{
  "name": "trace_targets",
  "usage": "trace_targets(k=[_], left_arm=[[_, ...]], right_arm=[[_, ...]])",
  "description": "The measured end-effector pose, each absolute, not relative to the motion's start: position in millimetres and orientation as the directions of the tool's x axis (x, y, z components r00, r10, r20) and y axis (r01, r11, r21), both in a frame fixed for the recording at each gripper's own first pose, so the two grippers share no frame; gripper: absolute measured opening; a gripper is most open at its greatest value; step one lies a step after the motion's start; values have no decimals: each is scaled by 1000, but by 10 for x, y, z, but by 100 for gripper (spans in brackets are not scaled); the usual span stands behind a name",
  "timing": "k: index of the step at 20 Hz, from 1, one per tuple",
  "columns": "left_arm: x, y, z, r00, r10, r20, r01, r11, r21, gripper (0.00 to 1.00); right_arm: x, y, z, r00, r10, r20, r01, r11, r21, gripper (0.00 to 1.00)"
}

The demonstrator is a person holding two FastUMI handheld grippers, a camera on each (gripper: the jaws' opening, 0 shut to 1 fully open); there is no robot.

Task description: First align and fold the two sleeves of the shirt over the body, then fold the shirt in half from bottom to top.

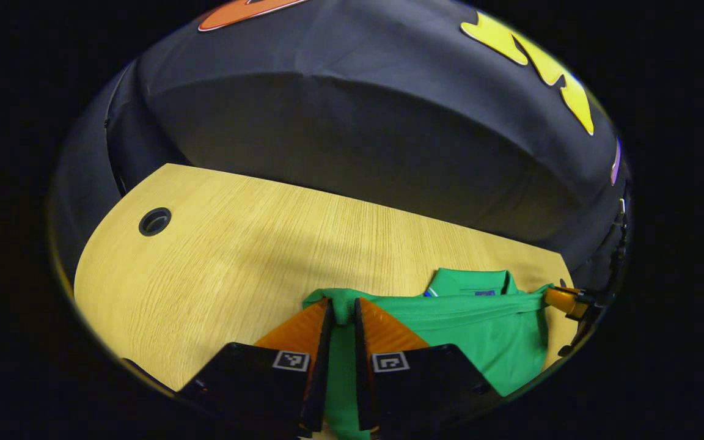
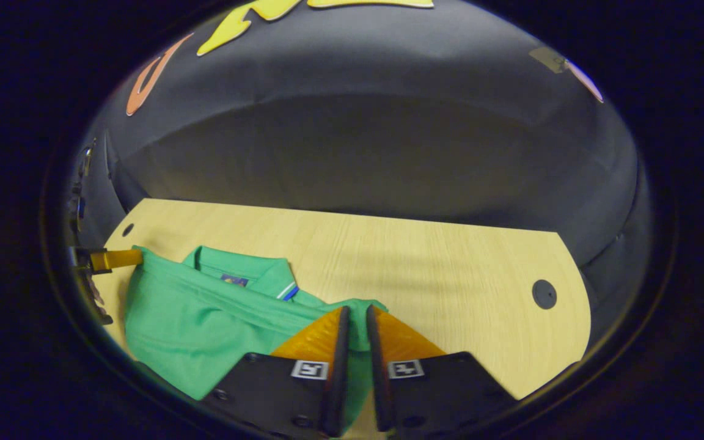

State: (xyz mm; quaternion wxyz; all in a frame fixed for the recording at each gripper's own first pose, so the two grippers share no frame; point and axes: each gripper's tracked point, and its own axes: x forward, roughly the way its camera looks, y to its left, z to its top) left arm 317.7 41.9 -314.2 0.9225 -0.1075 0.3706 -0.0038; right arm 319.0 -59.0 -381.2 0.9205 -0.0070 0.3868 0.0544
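1. Green polo shirt (image 1: 480, 324) lies on the pale wood-grain table (image 1: 236, 256), collar toward the far wall; the hem looks carried up for the bottom-to-top fold.
2. Your left gripper (image 1: 343, 318) has its fingers pinched on a bunched shirt edge.
3. Your right gripper (image 2: 357, 327) pinches the opposite edge likewise, keeping the fold line taut.
4. Both are held low over the table, pointing forward.
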Motion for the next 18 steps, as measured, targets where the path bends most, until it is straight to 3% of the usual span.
trace_targets(k=[1, 3, 4, 5, 6, 7, 12, 18], left_arm=[[3132, 423, -3063, 729, -84, -679, -74, 977, -201, 31], [3036, 479, -2781, 757, -57, -651, -60, 986, -157, 57], [3007, 472, -2597, 780, -53, -624, -42, 990, -136, 80], [2954, 423, -2408, 799, -54, -599, -19, 993, -115, 80], [2900, 393, -2187, 821, -55, -568, 2, 996, -93, 86], [2840, 362, -1968, 844, -54, -533, 19, 997, -71, 100], [2370, 167, -666, 949, -56, -311, 40, 998, -57, 99], [1488, 51, 474, 993, -40, -113, 39, 999, -14, 98]], right_arm=[[3173, -611, -3700, 712, 90, -697, -98, 995, 28, 38], [3111, -667, -3443, 747, 63, -662, -74, 997, 12, 69], [3054, -698, -3288, 767, 47, -640, -59, 998, 2, 84], [2982, -705, -3124, 786, 37, -617, -49, 999, -2, 98], [2895, -708, -2957, 802, 29, -597, -40, 999, -5, 98], [2800, -697, -2767, 818, 28, -574, -35, 999, -2, 98], [2178, -540, -1614, 907, 40, -419, -30, 999, 31, 98], [1286, -353, -483, 973, 45, -227, -44, 999, 9, 98]])
